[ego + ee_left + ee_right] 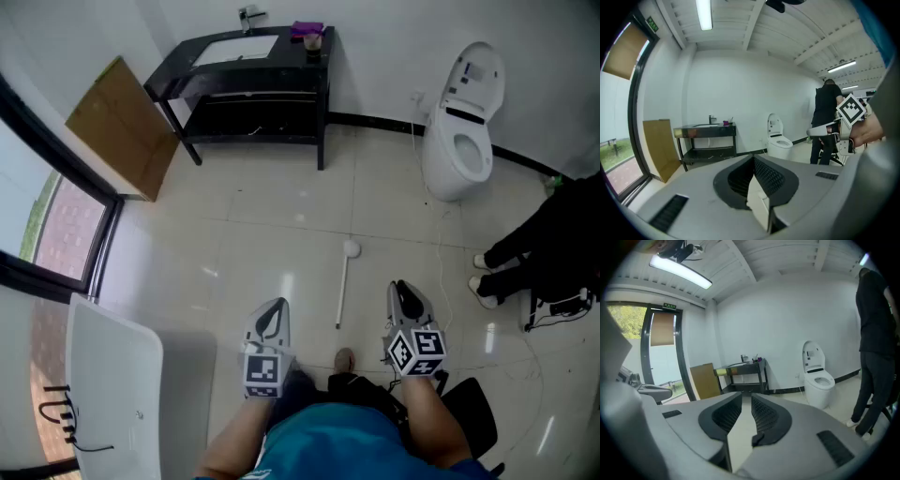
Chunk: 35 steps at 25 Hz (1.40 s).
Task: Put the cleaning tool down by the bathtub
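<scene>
Ahead on the floor (272,234), the cleaning tool (343,286) lies 12-to-6 between the left gripper (275,314), fingers (771,176) together, and the right gripper (405,292), fingers (768,416) slightly apart and empty; the bathtub (108,375) sits at 8 o'clock.

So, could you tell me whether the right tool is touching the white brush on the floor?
Apart. The head view shows bare floor between the right tool and the brush; its jaws stand open, empty.
</scene>
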Tool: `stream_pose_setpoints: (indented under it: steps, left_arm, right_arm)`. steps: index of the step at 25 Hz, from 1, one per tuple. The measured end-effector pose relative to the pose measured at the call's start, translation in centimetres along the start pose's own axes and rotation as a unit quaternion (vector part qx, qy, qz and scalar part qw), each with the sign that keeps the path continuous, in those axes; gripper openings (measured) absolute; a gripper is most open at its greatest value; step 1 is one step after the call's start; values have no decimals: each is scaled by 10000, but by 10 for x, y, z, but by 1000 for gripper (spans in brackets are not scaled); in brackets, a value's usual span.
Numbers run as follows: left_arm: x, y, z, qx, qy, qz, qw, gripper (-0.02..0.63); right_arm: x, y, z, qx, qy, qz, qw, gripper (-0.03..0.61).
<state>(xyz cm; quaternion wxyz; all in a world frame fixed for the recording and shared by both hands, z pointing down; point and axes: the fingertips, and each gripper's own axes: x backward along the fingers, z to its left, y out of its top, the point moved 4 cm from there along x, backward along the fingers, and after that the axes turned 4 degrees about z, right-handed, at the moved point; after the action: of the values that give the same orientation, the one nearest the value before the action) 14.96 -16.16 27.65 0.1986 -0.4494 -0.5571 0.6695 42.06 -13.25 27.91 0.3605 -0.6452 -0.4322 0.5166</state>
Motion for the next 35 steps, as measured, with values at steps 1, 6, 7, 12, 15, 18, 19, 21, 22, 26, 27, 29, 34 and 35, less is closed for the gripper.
stream_pose_setpoints:
  steps: [1, 6, 7, 12, 15, 18, 19, 21, 22, 26, 27, 29, 34, 35]
  left_arm:
    - [-5, -8, 3, 53, 8, 46, 10000, 0]
    - [-43, -48, 42, 20, 155, 69, 9999, 0]
    - [-52, -59, 52, 0, 231, 36, 9997, 0]
    - [-95, -137, 83, 75, 445, -23, 9990, 0]
    - [-131, -192, 91, 68, 377, -21, 9993, 0]
    - [-165, -242, 97, 186, 303, -151, 9993, 0]
    - [-176, -259, 99, 216, 288, -185, 9992, 0]
    - [-195, -298, 104, 230, 288, -228, 9991, 0]
    - [-205, -317, 106, 198, 300, -253, 9990, 0]
    - [-242, -392, 108, 94, 348, -358, 9987, 0]
    - [-250, -410, 109, 106, 356, -363, 9987, 0]
    - [-263, -443, 114, 75, 428, -318, 9985, 0]
    - [-280, -497, 131, 199, 746, -168, 9969, 0]
    - [-283, -501, 130, 272, 748, -160, 9967, 0]
  right_arm:
    - [-7, -5, 0, 11, 20, 98, 9999, 100]
    - [-59, -47, 4, 104, 125, 426, 9990, 107]
    - [-73, -62, 3, 136, 145, 480, 9987, 107]
    - [-141, -146, -11, 241, 153, 642, 9975, 107]
    - [-179, -200, -23, 313, 127, 718, 9968, 118]
    - [-218, -259, -37, 452, 61, 818, 9956, 118]
    - [-232, -281, -40, 513, 55, 850, 9951, 118]
    - [-258, -327, -46, 586, 99, 918, 9940, 118]
    - [-271, -350, -51, 599, 131, 959, 9935, 130]
    - [-321, -444, -79, 565, 132, 1133, 9919, 141]
    - [-333, -468, -85, 557, 110, 1185, 9913, 141]
    - [-358, -516, -95, 530, 84, 1328, 9897, 141]
    - [-399, -601, -123, 479, -101, 1688, 9844, 141]
    - [-406, -614, -130, 461, -159, 1782, 9828, 141]
